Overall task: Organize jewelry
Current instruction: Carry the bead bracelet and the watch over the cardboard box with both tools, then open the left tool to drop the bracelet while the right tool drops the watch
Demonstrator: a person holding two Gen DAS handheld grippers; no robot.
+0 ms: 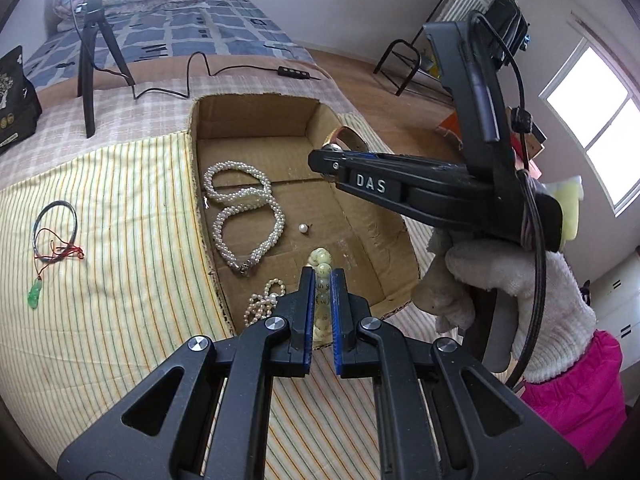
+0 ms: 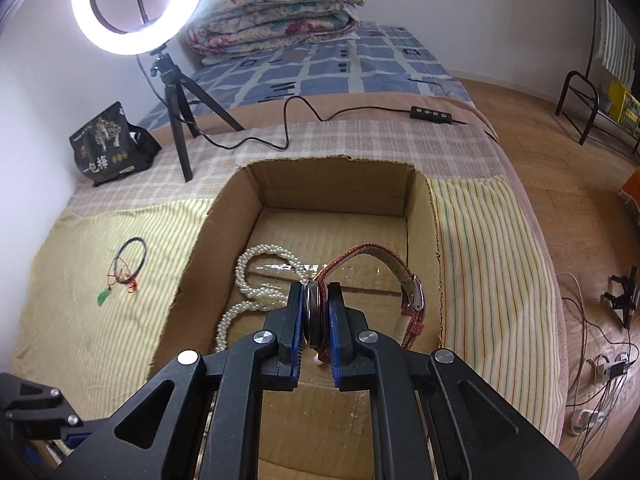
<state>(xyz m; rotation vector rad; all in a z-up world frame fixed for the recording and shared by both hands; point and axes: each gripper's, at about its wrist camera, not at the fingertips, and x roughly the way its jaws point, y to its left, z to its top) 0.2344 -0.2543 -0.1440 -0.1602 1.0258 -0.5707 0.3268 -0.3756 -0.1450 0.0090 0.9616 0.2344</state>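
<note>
An open cardboard box (image 1: pixel 360 232) (image 2: pixel 332 184) sits on the bed. A thick white pearl necklace (image 1: pixel 248 208) (image 2: pixel 248 276), a loose pearl (image 1: pixel 303 229) and a thinner pearl strand (image 1: pixel 264 300) lie in it. My left gripper (image 1: pixel 322 276) is shut on a pale green bead bracelet (image 1: pixel 322 264) over the box's near edge. My right gripper (image 2: pixel 316 294) (image 1: pixel 326 160) is shut on a wristwatch (image 2: pixel 314 312) with a red strap (image 2: pixel 404 268), held above the box floor. A green pendant on a red cord with a dark ring (image 1: pixel 52 236) (image 2: pixel 124 268) lies left of the box.
A ring light on a black tripod (image 2: pixel 176 120) (image 1: pixel 90 76) stands behind the box, its cable and remote (image 2: pixel 432 114) across the bed. A black pouch (image 2: pixel 108 144) and folded quilts (image 2: pixel 276 12) lie farther back. A gloved hand (image 1: pixel 508 292) holds the right gripper. Wood floor lies right.
</note>
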